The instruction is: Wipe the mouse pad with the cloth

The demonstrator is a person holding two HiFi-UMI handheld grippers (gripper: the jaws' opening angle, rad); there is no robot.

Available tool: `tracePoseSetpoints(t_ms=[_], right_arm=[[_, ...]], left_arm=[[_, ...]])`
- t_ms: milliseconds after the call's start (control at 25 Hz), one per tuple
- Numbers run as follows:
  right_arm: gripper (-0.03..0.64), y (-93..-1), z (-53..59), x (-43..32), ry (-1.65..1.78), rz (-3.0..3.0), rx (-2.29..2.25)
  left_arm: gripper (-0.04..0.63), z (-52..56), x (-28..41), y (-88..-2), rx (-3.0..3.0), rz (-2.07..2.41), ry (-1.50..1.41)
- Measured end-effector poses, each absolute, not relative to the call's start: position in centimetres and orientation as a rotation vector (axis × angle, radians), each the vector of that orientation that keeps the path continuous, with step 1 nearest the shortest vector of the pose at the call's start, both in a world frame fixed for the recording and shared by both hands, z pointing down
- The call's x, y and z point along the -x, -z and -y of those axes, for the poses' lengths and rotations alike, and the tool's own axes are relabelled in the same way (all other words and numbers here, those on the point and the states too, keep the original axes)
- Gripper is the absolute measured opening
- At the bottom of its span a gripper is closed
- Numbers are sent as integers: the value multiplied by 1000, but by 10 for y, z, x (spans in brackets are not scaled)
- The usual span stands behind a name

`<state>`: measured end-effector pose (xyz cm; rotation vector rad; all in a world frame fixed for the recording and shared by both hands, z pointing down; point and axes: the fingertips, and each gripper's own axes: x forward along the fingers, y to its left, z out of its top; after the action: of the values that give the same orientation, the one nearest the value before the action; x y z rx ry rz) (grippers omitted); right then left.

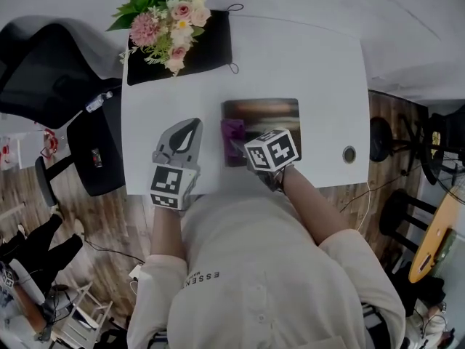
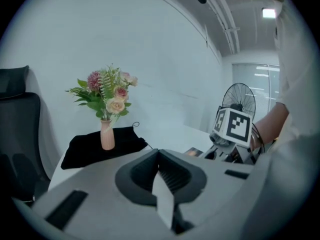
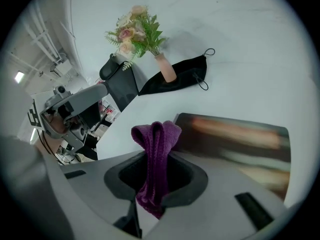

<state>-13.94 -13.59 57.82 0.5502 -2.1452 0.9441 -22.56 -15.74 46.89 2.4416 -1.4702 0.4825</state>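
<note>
Right gripper [image 3: 156,166]: jaws clenched on the purple cloth [image 3: 155,136].
Mouse pad [image 3: 240,141]: flat on the tabletop [image 3: 250,59], just ahead of those jaws.
Left gripper [image 2: 159,159]: jaws pressed together, empty.

Bare table [image 1: 327,126] right of mouse pad [image 1: 272,115]; vase [image 3: 166,69] well behind.

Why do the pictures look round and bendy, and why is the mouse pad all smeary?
Both gripper views are wide-angle: black corners, bent lines. In the right gripper view the mouse pad looks streaky, whether blur or print I cannot tell, while the purple cloth is sharp. The head view shows the table evenly lit, without glare.
</note>
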Motion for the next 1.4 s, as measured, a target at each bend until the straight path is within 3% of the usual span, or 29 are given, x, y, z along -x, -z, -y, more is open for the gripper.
tracePoseSetpoints(t_ms=[600,1400], right_arm=[[95,-595,151,90,-972,2092,-645],[95,-597,179,-53,-934,1964,-869]], left_arm=[[2,162,202,-475,-2478,1411,-511],[2,172,108,-442,-2653,1298,-451]])
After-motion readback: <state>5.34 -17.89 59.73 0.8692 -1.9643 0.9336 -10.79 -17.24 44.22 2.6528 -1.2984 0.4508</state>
